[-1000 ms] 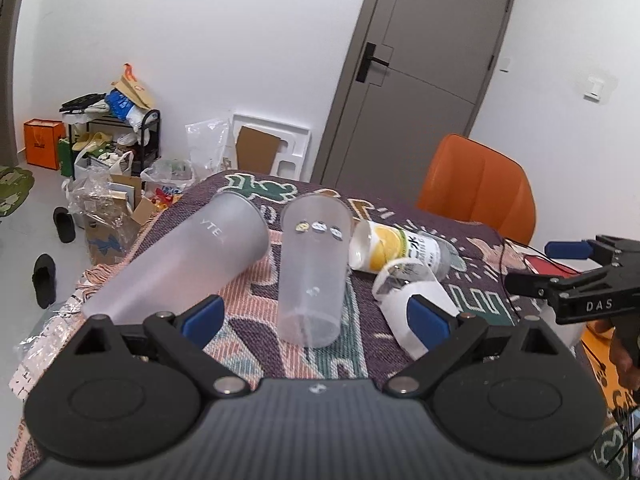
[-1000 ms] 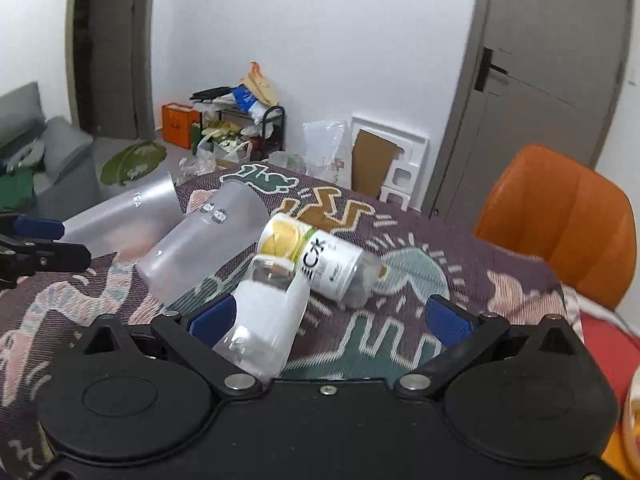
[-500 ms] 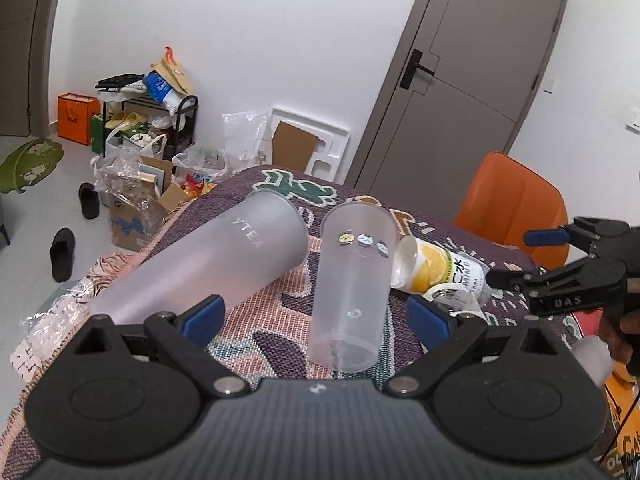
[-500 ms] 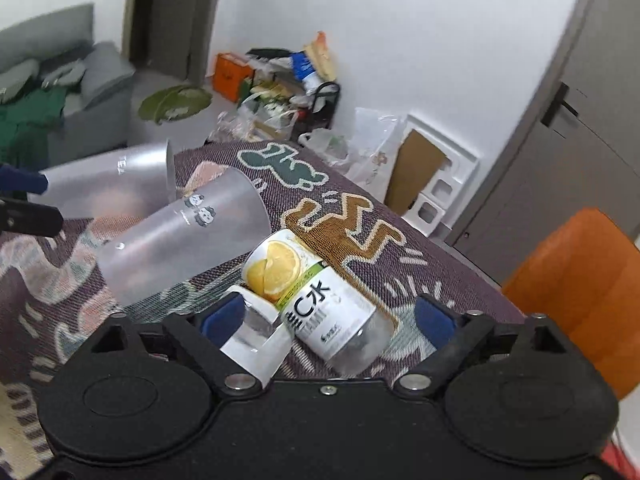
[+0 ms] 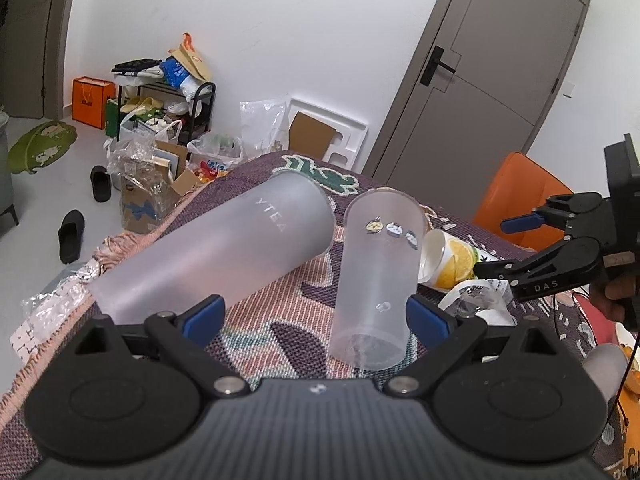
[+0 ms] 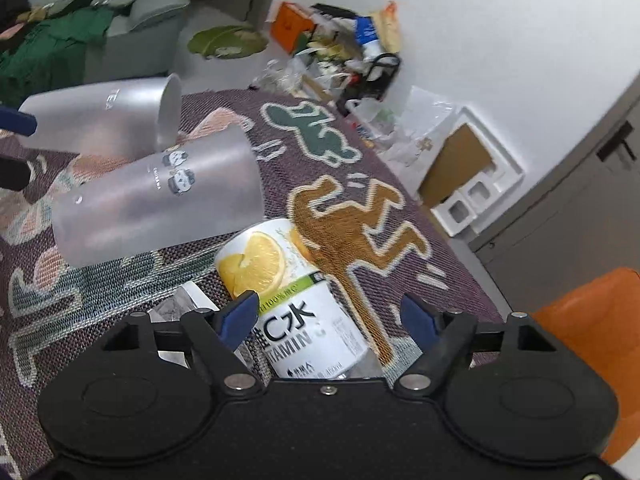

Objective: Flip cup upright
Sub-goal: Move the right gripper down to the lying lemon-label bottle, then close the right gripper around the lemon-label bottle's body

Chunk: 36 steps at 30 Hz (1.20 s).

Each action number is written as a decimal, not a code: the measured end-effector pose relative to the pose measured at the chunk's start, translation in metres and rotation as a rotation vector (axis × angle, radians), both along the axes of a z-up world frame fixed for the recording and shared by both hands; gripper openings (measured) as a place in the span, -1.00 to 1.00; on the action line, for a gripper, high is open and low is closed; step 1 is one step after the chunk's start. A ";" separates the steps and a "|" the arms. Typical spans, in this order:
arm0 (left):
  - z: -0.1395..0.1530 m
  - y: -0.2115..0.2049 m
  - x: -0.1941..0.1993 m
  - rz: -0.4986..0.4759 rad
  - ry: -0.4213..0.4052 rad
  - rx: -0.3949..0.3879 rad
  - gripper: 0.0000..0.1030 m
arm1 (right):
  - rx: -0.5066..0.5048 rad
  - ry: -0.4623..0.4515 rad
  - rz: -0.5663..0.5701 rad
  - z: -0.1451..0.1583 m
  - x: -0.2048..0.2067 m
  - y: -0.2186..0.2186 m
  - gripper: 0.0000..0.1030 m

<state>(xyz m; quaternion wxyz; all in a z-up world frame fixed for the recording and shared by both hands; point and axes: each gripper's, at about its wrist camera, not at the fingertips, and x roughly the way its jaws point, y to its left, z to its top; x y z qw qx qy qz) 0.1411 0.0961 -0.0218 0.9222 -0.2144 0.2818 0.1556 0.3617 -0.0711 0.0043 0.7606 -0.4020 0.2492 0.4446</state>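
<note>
Patterned woven cloth [image 5: 280,320] covers the table, with a grey door [image 5: 480,92] and clutter on the floor beyond it. On that cloth the cup [image 5: 376,272] with small cartoon stickers lies on its side, base toward me and rim pointing away toward the door, so nothing of the flip is done yet; it must be gripped, lifted and set on its base. It is frosted, see-through plastic, tall and slightly tapered, looks empty, and I judge it light and prone to roll.

My left gripper [image 5: 316,316] is wide open and holds nothing, low over the cloth, with its right blue pad just beside the cup's base. Just left of the cup lies a larger frosted tumbler [image 5: 224,256] lettered "TEA", also on its side and close against it near the rims. Right of the cup lies a lemon-label bottle [image 6: 296,300], and near it a smaller clear container [image 5: 476,300], both tipped over. My right gripper [image 6: 328,320] is open too, straddling the bottle without clamping it. An orange chair [image 5: 516,204] stands behind the table.
</note>
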 end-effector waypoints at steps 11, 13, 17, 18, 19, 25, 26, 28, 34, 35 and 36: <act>-0.006 0.006 -0.010 0.007 -0.010 -0.016 0.87 | -0.077 0.051 0.059 -0.015 0.014 0.032 0.49; -0.007 0.007 -0.009 0.006 -0.009 -0.018 0.87 | -0.091 0.070 0.059 -0.018 0.019 0.036 0.49; -0.008 0.009 -0.010 0.010 -0.010 -0.021 0.87 | -0.094 0.125 0.051 -0.021 0.030 0.040 0.41; -0.008 0.010 -0.010 0.014 -0.008 -0.023 0.87 | -0.098 0.131 0.044 -0.022 0.033 0.041 0.30; -0.008 0.012 -0.010 0.015 -0.008 -0.025 0.87 | -0.115 0.131 0.038 -0.024 0.035 0.042 0.23; -0.007 0.014 -0.012 0.021 -0.014 -0.024 0.87 | -0.137 0.124 0.051 -0.024 0.034 0.042 0.17; -0.007 0.014 -0.013 0.022 -0.016 -0.022 0.87 | -0.141 0.114 0.057 -0.023 0.032 0.042 0.14; -0.006 0.015 -0.015 0.022 -0.021 -0.024 0.87 | -0.149 0.103 0.056 -0.021 0.030 0.040 0.13; -0.002 0.011 -0.020 0.018 -0.038 -0.017 0.87 | -0.134 0.067 0.044 -0.008 0.024 0.033 0.12; -0.002 0.011 -0.021 0.019 -0.038 -0.017 0.87 | -0.134 0.062 0.041 -0.006 0.024 0.032 0.12; -0.001 0.011 -0.021 0.019 -0.038 -0.018 0.87 | -0.134 0.056 0.038 -0.004 0.023 0.031 0.12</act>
